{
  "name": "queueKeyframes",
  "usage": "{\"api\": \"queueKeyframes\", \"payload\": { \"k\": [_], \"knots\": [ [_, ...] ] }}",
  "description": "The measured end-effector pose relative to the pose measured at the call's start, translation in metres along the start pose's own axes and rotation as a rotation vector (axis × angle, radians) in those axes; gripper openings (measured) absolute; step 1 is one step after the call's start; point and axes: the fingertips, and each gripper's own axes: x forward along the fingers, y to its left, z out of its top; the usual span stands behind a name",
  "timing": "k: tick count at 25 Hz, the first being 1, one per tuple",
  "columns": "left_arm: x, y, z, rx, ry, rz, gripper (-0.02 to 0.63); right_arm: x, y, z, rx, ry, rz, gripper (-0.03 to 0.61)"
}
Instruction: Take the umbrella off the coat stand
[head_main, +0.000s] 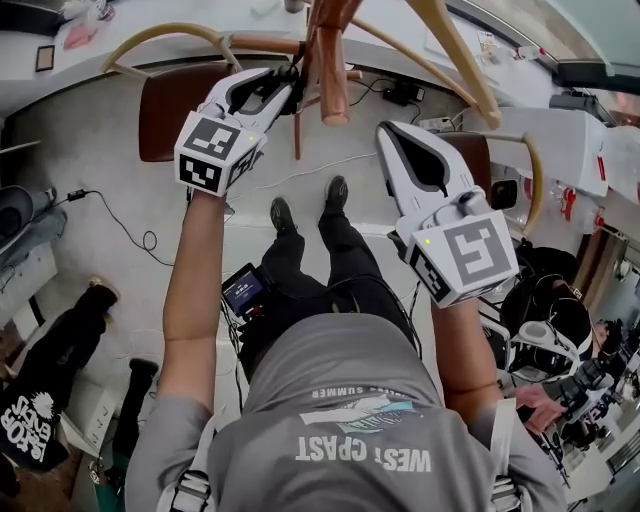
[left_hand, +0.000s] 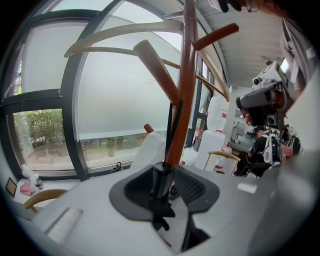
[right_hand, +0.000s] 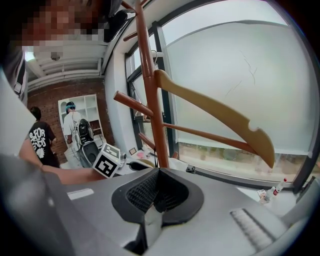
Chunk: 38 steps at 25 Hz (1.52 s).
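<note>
**Left tongs at the coat stand**

The left tongs (head_main: 287, 85) are up at the brown coat stand (head_main: 331, 62), far from the person's body. Their two jaws are apart. A thin dark thing, which looks like the umbrella (left_hand: 160, 186), sits between them. I cannot tell if the pads touch it. A thin part of it runs up just beside the stand's pole, in front of a big window (left_hand: 115, 95).

The right tongs (head_main: 388, 137) are near the stand too, a bit to the right of it. Their jaws are together and hold nothing. A pale wooden hanger (right_hand: 215, 114) hangs on the stand, to the right of the pole.
</note>
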Motion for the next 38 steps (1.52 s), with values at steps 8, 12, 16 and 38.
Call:
{"api": "queueKeyframes", "payload": {
  "k": [8,12,16,38],
  "knots": [
    [0.022,0.006,-0.008,0.025,-0.001,-0.012,0.217,0.006,-0.003,-0.008,0.009,0.022,-0.007,0.002],
    [0.029,0.006,-0.006,0.047,-0.025,-0.031,0.23,0.009,-0.002,-0.012,0.011,0.033,-0.007,0.002],
    [0.033,0.002,-0.004,0.075,-0.039,-0.061,0.222,0.008,-0.002,-0.013,0.013,0.038,-0.009,0.002],
    [0.0,-0.002,0.0,0.077,-0.029,0.004,0.157,-0.009,0.007,-0.004,-0.002,0.003,-0.018,0.002]
  ]
}}
